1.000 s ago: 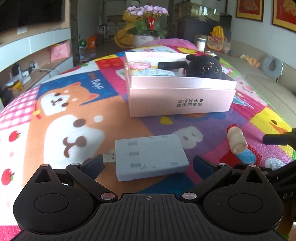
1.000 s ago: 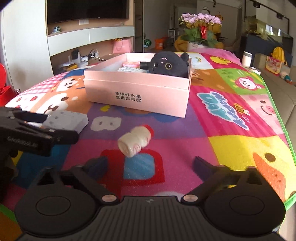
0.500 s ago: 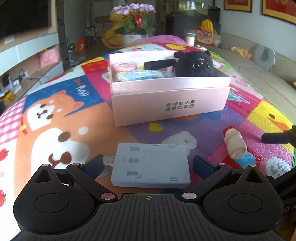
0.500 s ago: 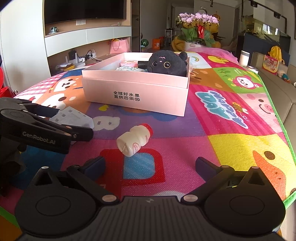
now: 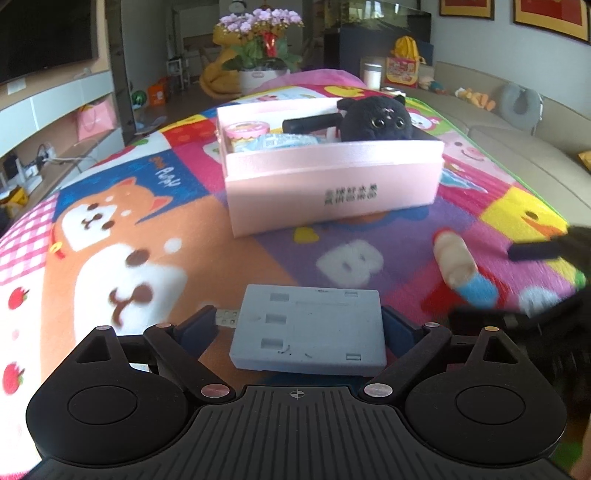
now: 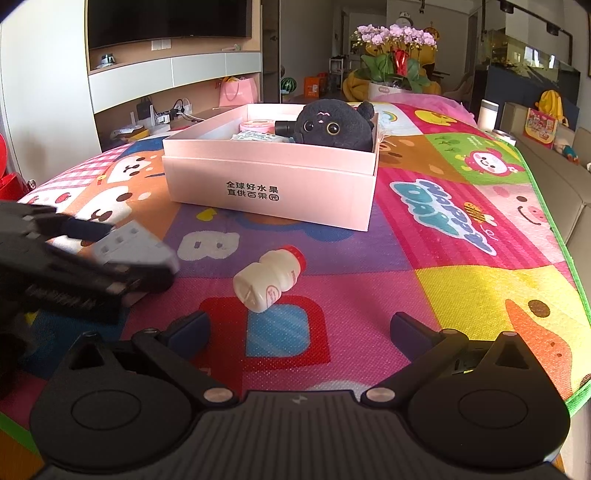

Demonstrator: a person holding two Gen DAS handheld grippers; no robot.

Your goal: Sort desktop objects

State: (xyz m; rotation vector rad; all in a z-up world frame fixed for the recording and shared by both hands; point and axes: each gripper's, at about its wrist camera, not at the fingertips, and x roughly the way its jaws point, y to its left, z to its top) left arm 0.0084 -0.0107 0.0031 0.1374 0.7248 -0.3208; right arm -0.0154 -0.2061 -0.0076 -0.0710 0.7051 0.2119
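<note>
A flat grey box (image 5: pixel 314 339) with a USB plug at its left end lies on the cartoon mat between the fingers of my left gripper (image 5: pixel 297 321). The jaws are closing: the right pad is at the box's edge, the left pad is beside the plug. From the right wrist view, the left gripper (image 6: pixel 122 254) straddles the grey box (image 6: pixel 129 240). My right gripper (image 6: pixel 301 328) stands open just short of a small white bottle (image 6: pixel 269 277) with a red cap, lying on its side. The pink box (image 6: pixel 269 184) beyond holds a black plush (image 6: pixel 332 127).
The pink box (image 5: pixel 332 184) also holds a pink cup (image 5: pixel 245 131), a black cylinder (image 5: pixel 312 122) and a blue packet. The bottle (image 5: pixel 458 258) lies right of the grey box. The mat's green edge (image 6: pixel 554 229) borders a sofa on the right. Flowers (image 5: pixel 262 29) stand behind.
The left gripper has swung so the grey box sits squarely between its fingers, and the fingers have come in against it. The right gripper and bottle have stayed put.
</note>
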